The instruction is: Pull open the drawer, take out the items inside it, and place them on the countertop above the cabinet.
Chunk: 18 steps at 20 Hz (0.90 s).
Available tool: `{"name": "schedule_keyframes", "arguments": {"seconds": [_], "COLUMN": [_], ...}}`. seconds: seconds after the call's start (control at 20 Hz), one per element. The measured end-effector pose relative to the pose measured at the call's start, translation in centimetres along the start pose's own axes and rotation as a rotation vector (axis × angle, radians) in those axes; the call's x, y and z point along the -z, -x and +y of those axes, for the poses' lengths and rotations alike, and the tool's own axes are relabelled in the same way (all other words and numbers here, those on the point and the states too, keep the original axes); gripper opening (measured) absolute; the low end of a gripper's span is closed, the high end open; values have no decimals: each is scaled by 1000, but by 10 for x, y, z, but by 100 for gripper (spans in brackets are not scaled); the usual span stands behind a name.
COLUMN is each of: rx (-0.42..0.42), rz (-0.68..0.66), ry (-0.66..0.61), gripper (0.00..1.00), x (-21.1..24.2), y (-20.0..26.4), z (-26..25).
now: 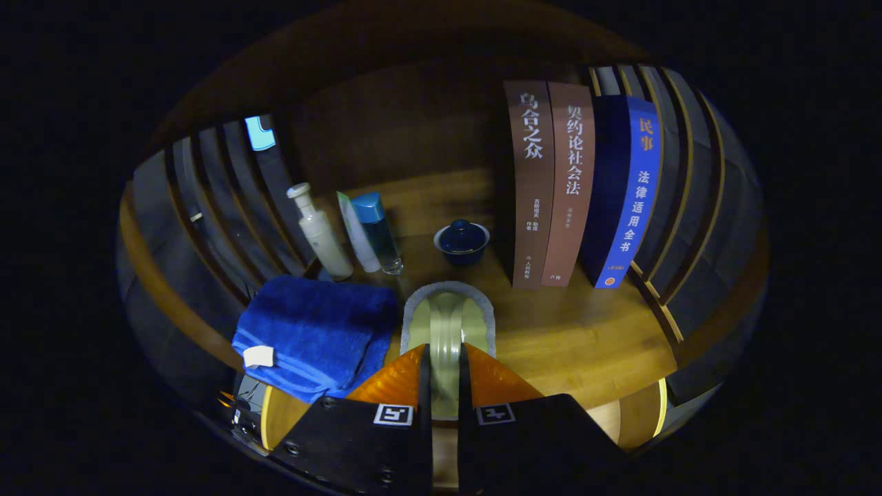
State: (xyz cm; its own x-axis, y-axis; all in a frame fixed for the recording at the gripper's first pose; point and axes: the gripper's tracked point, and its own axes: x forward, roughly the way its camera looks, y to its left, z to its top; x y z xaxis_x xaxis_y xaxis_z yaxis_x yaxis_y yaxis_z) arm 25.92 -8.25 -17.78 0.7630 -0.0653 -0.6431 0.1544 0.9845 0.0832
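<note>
The wooden countertop (586, 337) is carrying everything in sight, with slatted panels rising at both sides. Three books (551, 186) are standing upright together beyond the fingers and off to the right: two brown, one blue, spines facing the camera. One folded blue towel (313, 334) is lying just left of the fingers, a small white tag showing at its near edge. Behind the towel three toiletry items are standing close together: one cream pump bottle (320, 234), one slim white-and-green tube (358, 234) and one bottle with a blue cap (377, 231), the tube touching or nearly touching the blue-capped one. One small dark blue lidded cup (461, 241) is sitting straight ahead, between the bottles and the books; its lid is on, so its contents are hidden.

The gripper (444, 386) is pointing forward and slightly down over the countertop, its two fingers pressing from both sides on one pale green, grey-edged disc-shaped item (448, 324), holding it edge-on just above or on the wood.
</note>
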Motion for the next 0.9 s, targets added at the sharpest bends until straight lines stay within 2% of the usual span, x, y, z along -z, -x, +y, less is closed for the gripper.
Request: {"name": "schedule_keyframes", "arguments": {"seconds": [0.15,0.3,0.35,0.4,0.6,0.75,0.9], "rx": [8,24,20,15,22,30,27], "rz": [76,75,83,90,80,30,-45], "ry": [23,31,34,27,-2,21,53], "gripper": [19,19,22,28,70,100,100], "x": [4,-5,-3,-1,1,-3,-6], "y": [-24,-36,-39,-41,-40,-23,7], "z": [-4,-5,-4,-4,-6,-5,1]}}
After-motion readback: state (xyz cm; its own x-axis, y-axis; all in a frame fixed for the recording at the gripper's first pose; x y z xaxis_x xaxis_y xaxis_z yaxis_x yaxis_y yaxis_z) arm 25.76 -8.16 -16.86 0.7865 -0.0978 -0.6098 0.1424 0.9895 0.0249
